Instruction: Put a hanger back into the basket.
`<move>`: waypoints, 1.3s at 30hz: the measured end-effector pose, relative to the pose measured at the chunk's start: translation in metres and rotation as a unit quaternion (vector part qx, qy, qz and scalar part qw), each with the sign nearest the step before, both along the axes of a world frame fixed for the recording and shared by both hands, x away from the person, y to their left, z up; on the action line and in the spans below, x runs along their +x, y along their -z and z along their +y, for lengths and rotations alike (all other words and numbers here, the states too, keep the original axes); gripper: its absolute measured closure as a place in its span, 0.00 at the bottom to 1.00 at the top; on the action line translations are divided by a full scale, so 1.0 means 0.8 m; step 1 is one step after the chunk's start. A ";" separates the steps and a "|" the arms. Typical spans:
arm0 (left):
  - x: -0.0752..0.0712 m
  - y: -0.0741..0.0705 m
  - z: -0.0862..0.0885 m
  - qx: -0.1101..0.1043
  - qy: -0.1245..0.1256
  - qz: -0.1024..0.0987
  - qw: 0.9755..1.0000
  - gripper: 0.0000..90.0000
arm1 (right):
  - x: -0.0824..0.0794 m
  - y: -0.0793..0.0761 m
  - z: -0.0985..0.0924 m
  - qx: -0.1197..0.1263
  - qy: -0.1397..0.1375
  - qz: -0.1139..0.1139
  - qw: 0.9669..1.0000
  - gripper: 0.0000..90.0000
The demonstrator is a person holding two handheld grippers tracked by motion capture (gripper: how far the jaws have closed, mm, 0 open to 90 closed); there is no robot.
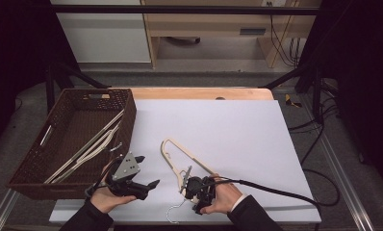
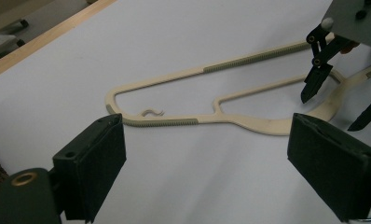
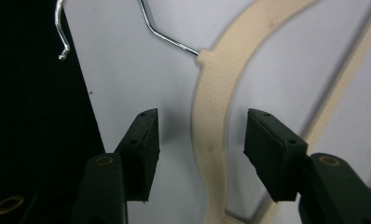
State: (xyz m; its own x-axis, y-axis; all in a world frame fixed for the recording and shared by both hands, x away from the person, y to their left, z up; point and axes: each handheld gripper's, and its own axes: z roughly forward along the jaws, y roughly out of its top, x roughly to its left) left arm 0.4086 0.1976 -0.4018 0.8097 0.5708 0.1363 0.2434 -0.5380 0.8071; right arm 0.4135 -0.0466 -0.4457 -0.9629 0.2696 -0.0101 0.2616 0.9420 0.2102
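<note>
A cream hanger [image 1: 171,160] with a wire hook [image 1: 172,211] lies flat on the white sheet [image 1: 237,139], hook toward the front edge. My right gripper [image 1: 192,185] points down over the hanger's neck. In the right gripper view its jaws [image 3: 200,144] straddle the cream hanger [image 3: 209,126] just below the hook [image 3: 167,35], with a gap at each pad, so nothing is gripped. My left gripper [image 1: 149,170] rests in a hand to the left, jaws wide and empty. The left gripper view [image 2: 211,158] looks across at the hanger [image 2: 263,125] and the right gripper [image 2: 332,109].
A brown woven basket [image 1: 127,120] stands at the left edge, holding several pale hangers [image 1: 91,147]. The right gripper's black cable [image 1: 276,192] trails off to the right across the sheet. The table's wooden far edge [image 1: 194,93] lies beyond the sheet.
</note>
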 end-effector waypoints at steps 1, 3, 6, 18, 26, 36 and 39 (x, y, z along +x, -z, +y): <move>0.000 0.000 0.000 0.000 0.000 0.000 1.000 0.12 | 0.000 0.000 0.000 0.000 0.000 0.000 1.000 0.51; 0.000 0.000 0.001 0.001 -0.002 -0.001 1.000 0.12 | 0.001 0.002 0.001 -0.004 0.000 0.001 1.000 0.54; 0.000 0.000 0.001 0.002 -0.002 0.000 1.000 0.12 | 0.000 0.001 0.004 -0.006 0.000 0.007 1.000 0.59; 0.001 0.000 0.001 0.002 -0.004 0.000 1.000 0.13 | 0.005 0.001 0.014 -0.041 -0.003 0.015 0.999 0.73; 0.000 -0.002 0.002 0.008 -0.004 -0.005 1.000 0.13 | 0.003 0.000 0.015 -0.047 -0.002 0.015 0.999 0.81; -0.002 -0.005 0.003 0.004 -0.004 -0.010 1.000 0.13 | 0.005 -0.002 0.013 -0.048 0.002 0.023 0.999 0.82; -0.002 -0.006 0.004 0.003 -0.002 -0.013 1.000 0.13 | 0.007 -0.004 0.011 -0.046 -0.007 0.016 0.999 0.83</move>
State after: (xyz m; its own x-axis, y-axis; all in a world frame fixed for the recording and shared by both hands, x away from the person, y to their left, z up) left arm 0.4067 0.2007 -0.3966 0.8038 0.5727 0.1608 0.2245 -0.5423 0.8096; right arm 0.4190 -0.0380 -0.4423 -0.9669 0.2551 -0.0029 0.2531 0.9607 0.1137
